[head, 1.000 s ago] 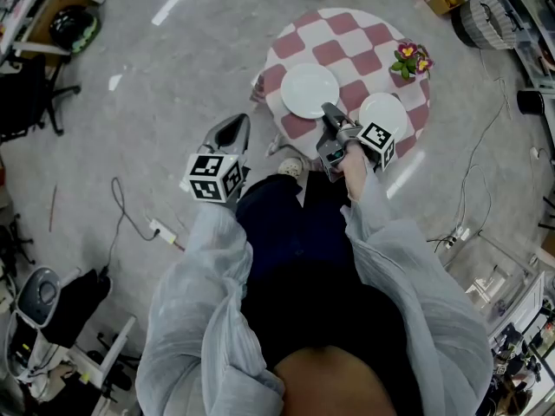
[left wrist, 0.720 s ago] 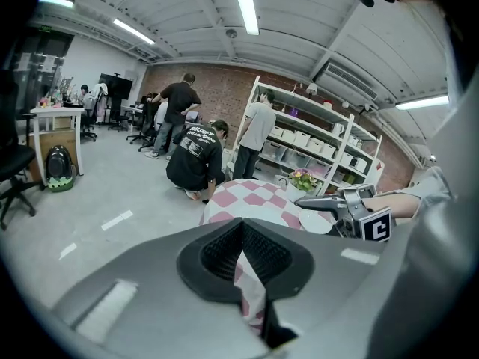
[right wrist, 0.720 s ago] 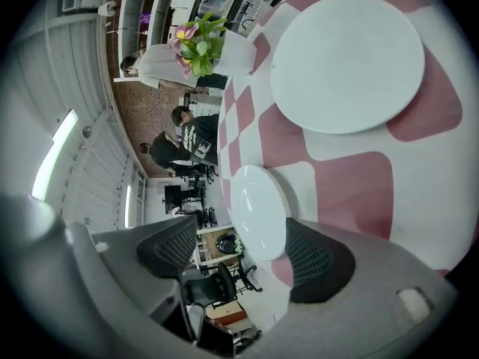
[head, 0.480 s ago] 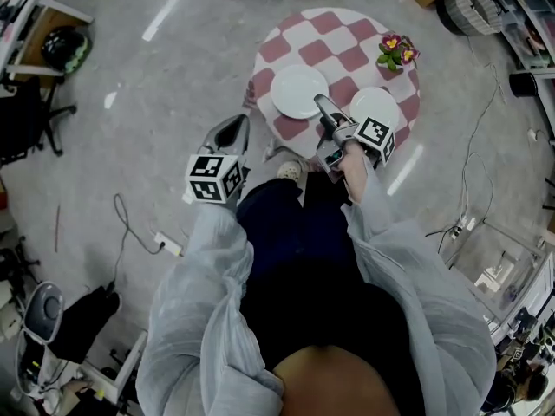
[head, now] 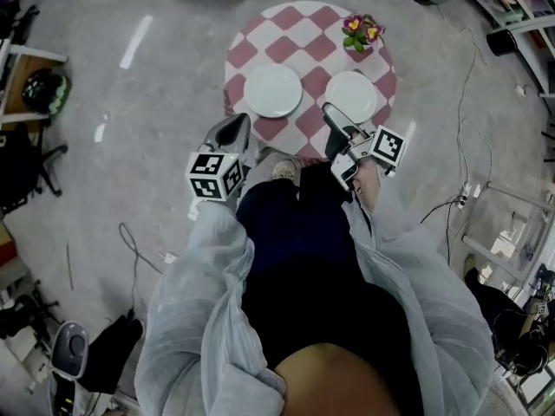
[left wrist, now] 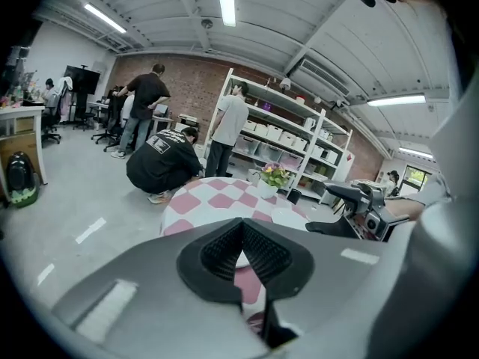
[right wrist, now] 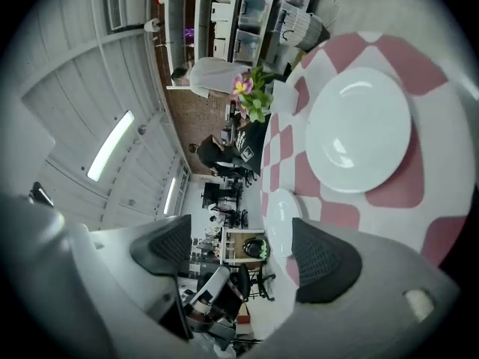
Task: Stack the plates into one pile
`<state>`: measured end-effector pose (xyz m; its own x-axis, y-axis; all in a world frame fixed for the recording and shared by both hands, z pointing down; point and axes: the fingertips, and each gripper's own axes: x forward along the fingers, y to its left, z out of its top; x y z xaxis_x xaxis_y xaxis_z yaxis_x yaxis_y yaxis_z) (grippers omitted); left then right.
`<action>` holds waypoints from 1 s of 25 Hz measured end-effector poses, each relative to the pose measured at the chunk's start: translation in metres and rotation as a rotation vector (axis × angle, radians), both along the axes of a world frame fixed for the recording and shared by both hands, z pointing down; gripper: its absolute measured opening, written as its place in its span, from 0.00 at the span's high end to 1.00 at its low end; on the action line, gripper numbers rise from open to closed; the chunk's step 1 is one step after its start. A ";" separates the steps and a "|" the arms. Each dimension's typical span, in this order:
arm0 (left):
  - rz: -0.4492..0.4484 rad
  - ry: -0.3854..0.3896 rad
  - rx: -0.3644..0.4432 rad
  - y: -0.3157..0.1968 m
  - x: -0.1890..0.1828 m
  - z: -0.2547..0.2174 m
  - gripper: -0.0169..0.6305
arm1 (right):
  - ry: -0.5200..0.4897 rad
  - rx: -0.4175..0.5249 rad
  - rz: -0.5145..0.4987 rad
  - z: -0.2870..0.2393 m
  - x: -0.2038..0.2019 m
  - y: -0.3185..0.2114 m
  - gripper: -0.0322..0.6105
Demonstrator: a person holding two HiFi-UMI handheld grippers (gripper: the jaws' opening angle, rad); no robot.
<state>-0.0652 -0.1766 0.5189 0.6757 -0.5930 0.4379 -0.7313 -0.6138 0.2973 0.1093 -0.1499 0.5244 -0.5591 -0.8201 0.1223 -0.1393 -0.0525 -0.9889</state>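
A white plate [head: 273, 91] and a second plate [head: 351, 95] lie side by side, apart and unstacked, on a round pink-and-white checked surface [head: 299, 37]. A flower pot [head: 362, 31] stands near its far edge. The right tongs [head: 334, 115], whose jaws have just been opening, are apart and empty above the near rim, beside the second plate. The left tongs [head: 232, 128], jaws together on nothing, hang just off the surface's edge.

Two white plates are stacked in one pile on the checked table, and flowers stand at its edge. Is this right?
No. The head view shows the left plate and the right plate lying apart, side by side, not stacked, on the checked table; flowers stand at its edge.
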 end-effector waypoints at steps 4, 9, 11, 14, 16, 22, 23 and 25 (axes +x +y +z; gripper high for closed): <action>0.062 0.002 0.005 -0.002 0.024 -0.001 0.95 | 0.025 0.015 0.074 0.001 0.041 0.020 0.32; 0.122 -0.005 0.002 0.001 0.047 0.000 0.95 | -0.021 -0.025 0.203 0.020 0.079 0.047 0.35; 0.139 -0.010 0.000 0.001 0.054 0.000 0.95 | -0.039 -0.046 0.247 0.032 0.090 0.054 0.36; 0.160 -0.021 -0.004 0.001 0.063 -0.001 0.95 | -0.052 -0.077 0.300 0.050 0.104 0.063 0.36; 0.171 -0.029 -0.009 0.001 0.068 -0.001 0.95 | -0.059 -0.098 0.326 0.060 0.111 0.067 0.36; 0.181 -0.050 -0.028 0.001 0.078 0.001 0.95 | -0.073 -0.140 0.349 0.080 0.125 0.070 0.37; 0.182 -0.054 -0.033 0.000 0.080 0.003 0.95 | -0.076 -0.146 0.352 0.083 0.126 0.070 0.37; 0.183 -0.061 -0.042 -0.002 0.084 0.006 0.95 | -0.086 -0.151 0.357 0.086 0.130 0.066 0.38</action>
